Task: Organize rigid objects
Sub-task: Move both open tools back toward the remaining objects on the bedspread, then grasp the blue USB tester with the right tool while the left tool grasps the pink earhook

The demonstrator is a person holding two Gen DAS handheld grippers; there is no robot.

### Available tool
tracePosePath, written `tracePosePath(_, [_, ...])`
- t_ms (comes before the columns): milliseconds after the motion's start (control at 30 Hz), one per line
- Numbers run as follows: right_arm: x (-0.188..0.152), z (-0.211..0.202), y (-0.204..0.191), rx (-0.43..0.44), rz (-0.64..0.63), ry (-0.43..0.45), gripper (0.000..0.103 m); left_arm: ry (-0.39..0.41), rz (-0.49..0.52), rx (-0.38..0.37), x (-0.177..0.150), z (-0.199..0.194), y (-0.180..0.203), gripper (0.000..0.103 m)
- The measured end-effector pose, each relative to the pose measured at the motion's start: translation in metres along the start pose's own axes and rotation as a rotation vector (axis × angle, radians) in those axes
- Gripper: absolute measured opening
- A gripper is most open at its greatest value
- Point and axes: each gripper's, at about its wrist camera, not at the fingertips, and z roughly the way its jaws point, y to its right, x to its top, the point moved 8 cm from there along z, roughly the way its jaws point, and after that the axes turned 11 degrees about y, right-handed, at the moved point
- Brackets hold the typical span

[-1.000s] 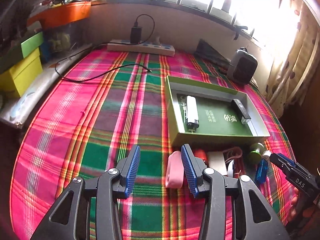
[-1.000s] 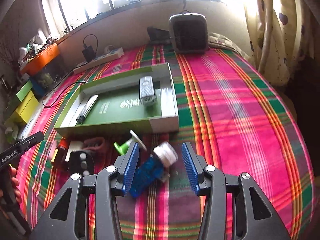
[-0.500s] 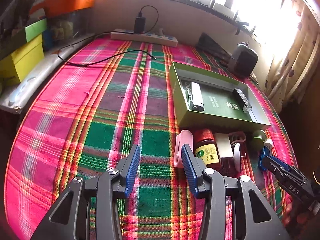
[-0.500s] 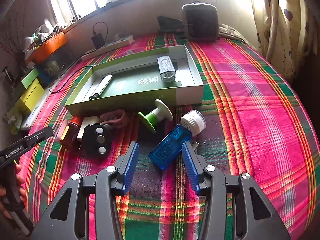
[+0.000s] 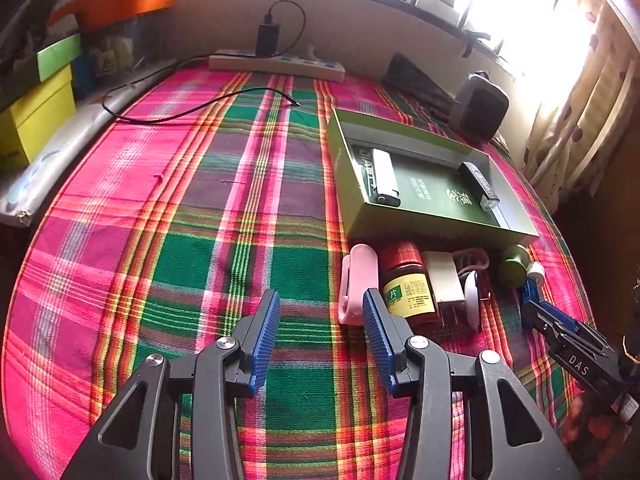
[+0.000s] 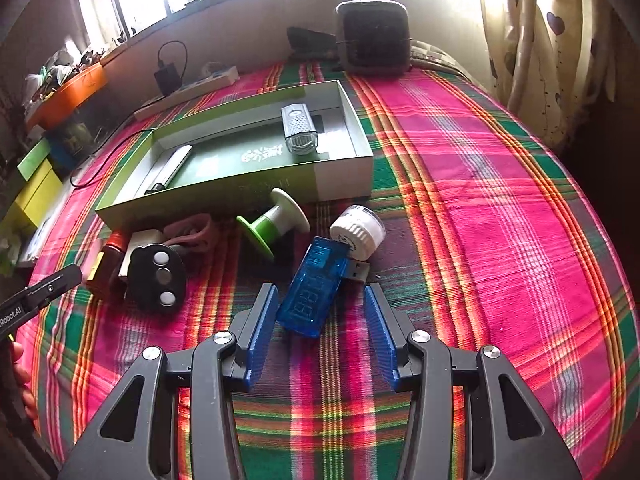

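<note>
An open green box (image 6: 344,172) (image 5: 420,232) holds a white lighter (image 5: 386,176) and a grey lamp (image 6: 298,130). In front of it lie a pink clip (image 5: 356,284), a red-lidded jar (image 5: 408,284), a black three-button remote (image 6: 158,278), a green-and-white spool (image 6: 276,220) and a white round cap (image 6: 358,232). My right gripper (image 6: 320,300) is closing; the near end of a blue USB tester (image 6: 316,280) lies between its tips, untouched by the pads. My left gripper (image 5: 320,300) is open and holds nothing; the pink clip lies just beyond its right finger.
A power strip (image 5: 276,64) with a black charger and a loose cable (image 5: 192,108) lies at the back. A small dark heater (image 6: 374,36) stands behind the box. Yellow and green boxes (image 5: 36,120) line the left edge, curtains (image 6: 536,32) the right.
The right gripper has shifted over the blue tester, whose near end now lies between its tips, and its jaws stand slightly narrower. The left view has drawn back, showing the jar and clip.
</note>
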Motion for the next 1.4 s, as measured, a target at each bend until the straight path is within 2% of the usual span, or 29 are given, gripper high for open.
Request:
tracePosePath(367, [-0.001,-0.002,0.009,-0.021,-0.043,0.015,0.024,-0.014,0.013,-0.004,-0.002,0.004,0.008,0.043])
tracePosePath(833, [-0.003,-0.009,0.03,-0.022,-0.041,0.021,0.023,-0.028,0.037,0.0,-0.001,0.012,0.017,0.044])
tracePosePath(1067, [-0.004,-0.01,0.034,-0.014,-0.033,0.022,0.023,-0.046,0.045,0.04,-0.002,0.021,0.017,0.044])
tracePosePath(1400, [-0.004,-0.009,0.034,-0.002,-0.031,0.021,0.023,-0.045,0.125,0.09,0.005,0.033,0.021,0.044])
